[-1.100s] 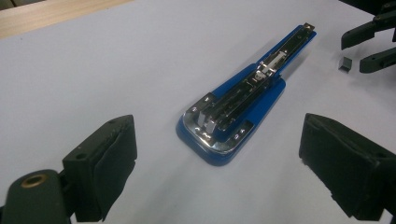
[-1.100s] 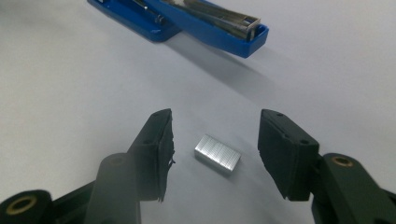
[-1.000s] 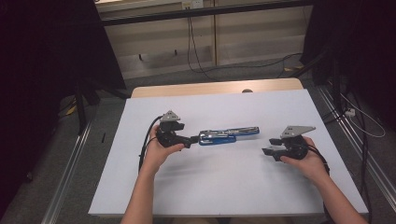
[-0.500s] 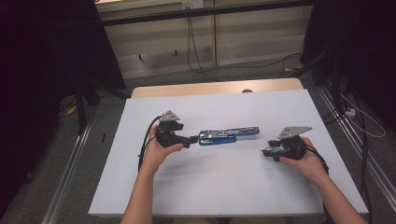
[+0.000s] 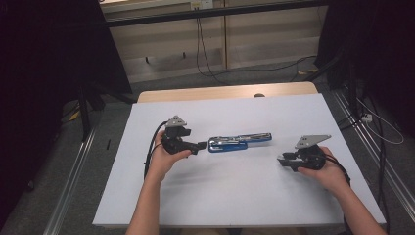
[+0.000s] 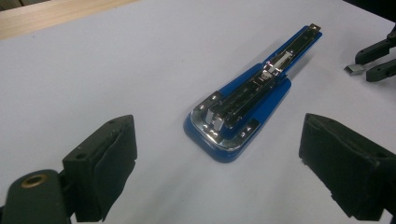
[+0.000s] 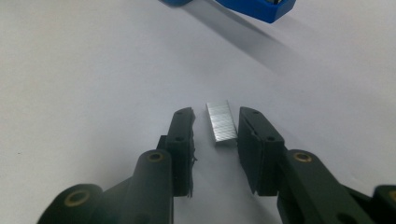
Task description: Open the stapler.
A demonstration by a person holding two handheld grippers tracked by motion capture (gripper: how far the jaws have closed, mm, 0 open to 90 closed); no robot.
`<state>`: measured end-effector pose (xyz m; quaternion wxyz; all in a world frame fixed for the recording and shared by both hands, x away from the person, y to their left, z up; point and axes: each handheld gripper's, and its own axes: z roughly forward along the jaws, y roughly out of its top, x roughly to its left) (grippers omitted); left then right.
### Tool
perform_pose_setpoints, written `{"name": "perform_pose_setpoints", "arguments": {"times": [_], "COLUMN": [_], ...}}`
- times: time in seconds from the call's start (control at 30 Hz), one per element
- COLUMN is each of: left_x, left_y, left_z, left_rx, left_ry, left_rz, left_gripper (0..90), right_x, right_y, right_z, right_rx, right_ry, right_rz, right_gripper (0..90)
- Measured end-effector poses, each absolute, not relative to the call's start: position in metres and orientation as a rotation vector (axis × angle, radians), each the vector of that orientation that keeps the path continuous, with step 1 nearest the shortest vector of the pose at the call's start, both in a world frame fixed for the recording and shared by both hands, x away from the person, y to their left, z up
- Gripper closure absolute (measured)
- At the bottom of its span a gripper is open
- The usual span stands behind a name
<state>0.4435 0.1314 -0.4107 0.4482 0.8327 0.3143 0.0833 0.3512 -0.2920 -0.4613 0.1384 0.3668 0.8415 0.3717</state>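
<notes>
A blue stapler [image 5: 240, 142] lies swung open flat in the middle of the white table [image 5: 235, 196], its metal staple channel facing up [image 6: 243, 98]. My left gripper [image 5: 201, 145] is open at the stapler's wide left end, its jaws spread wide on either side of that end [image 6: 219, 127] without touching it. My right gripper [image 5: 283, 161] hovers low over the table to the right of the stapler. A short silver strip of staples [image 7: 221, 123] lies between its jaws [image 7: 216, 114]; the right jaw is against it and a gap remains on the left.
The table's bare wooden far edge [image 5: 220, 93] lies beyond the white sheet. Cables run across the floor [image 5: 274, 68] behind it. A metal rail [image 5: 73, 186] flanks the table on the left.
My right gripper has moved slightly left and toward the person, lower over the table. The left gripper and stapler have stayed in place.
</notes>
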Motion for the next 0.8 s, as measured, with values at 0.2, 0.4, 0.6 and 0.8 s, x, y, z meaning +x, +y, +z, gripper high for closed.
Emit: {"name": "perform_pose_setpoints", "arguments": {"times": [0.2, 0.4, 0.6, 0.8], "left_x": [0.4426, 0.4422, 0.4415, 0.4415], "left_y": [0.1317, 0.1311, 0.1316, 0.1317], "left_z": [-0.4101, -0.4097, -0.4083, -0.4084], "left_rx": [2.062, 2.068, 2.061, 2.061], "left_ry": [0.783, 0.778, 0.775, 0.778], "left_rz": [0.206, 0.209, 0.213, 0.212], "left_gripper": [11.5, 11.5, 11.5, 11.5], "right_x": [0.3528, 0.3565, 0.3587, 0.3594], "right_y": [-0.2916, -0.2909, -0.2880, -0.2891], "right_z": [-0.4617, -0.4629, -0.4628, -0.4635], "right_rx": [1.059, 1.061, 1.057, 1.068], "right_ry": [2.422, 2.420, 2.426, 2.424], "right_rz": [1.069, 1.088, 1.081, 1.096], "right_gripper": [64.8, 69.3, 75.5, 78.9]}}
